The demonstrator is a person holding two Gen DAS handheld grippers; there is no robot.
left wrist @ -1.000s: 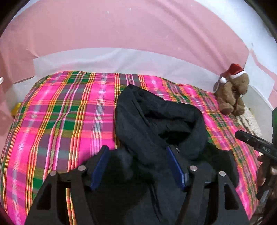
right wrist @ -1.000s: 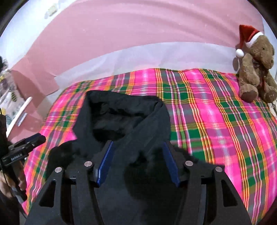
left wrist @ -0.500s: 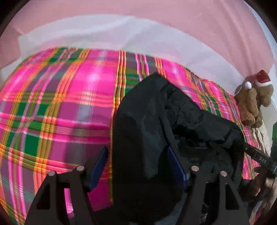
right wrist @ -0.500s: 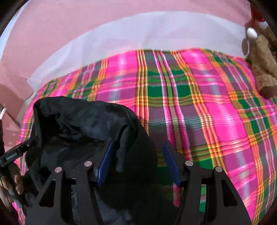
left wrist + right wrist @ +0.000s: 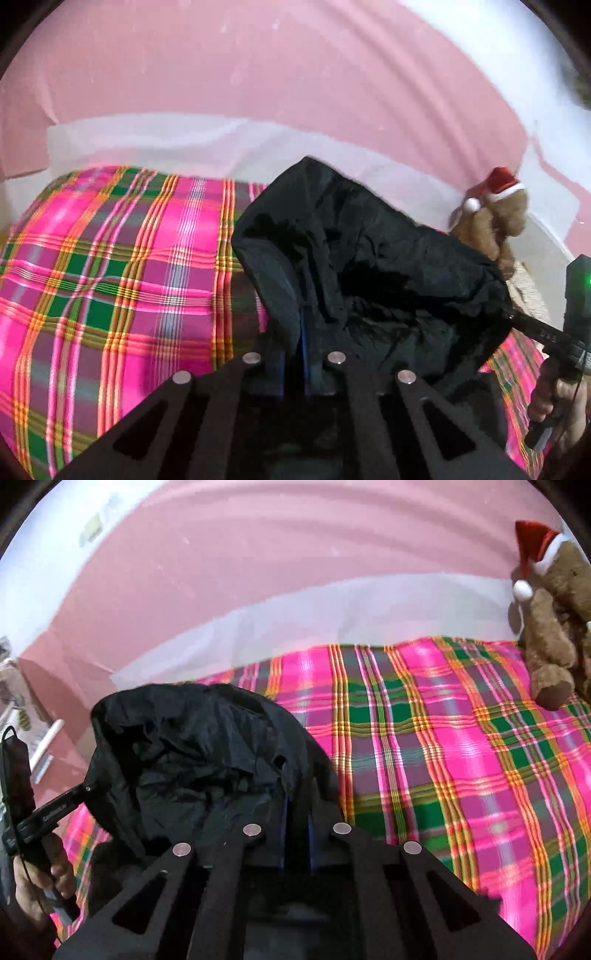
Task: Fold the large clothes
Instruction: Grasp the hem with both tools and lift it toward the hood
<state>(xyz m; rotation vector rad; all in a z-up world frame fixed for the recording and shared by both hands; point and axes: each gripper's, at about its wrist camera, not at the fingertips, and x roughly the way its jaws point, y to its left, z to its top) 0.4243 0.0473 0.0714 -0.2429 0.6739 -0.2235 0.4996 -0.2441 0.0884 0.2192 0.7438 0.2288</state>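
Observation:
A black hooded jacket point(image 5: 369, 258) point(image 5: 192, 746) lies bunched on a pink plaid bedspread point(image 5: 110, 258) point(image 5: 443, 757). My left gripper point(image 5: 301, 325) has its jaws closing onto the jacket's left edge; the blue pads sit nearly together with black fabric pinched between them. My right gripper point(image 5: 295, 805) is closing the same way on the jacket's right edge, cloth caught between its pads. The hood stands up, stretched between the two. Each wrist view shows the other gripper from the side, the right gripper point(image 5: 543, 332) and the left gripper point(image 5: 55, 808), each in a hand.
A brown teddy bear point(image 5: 495, 221) point(image 5: 554, 627) in a red Santa hat sits at the bed's far right corner. A pink wall with a white band runs behind the bed. Bare plaid cover spreads on either side of the jacket.
Both grippers' jaws went from wide apart around the jacket to nearly together on its fabric. The hood now stands lifted and stretched between them.

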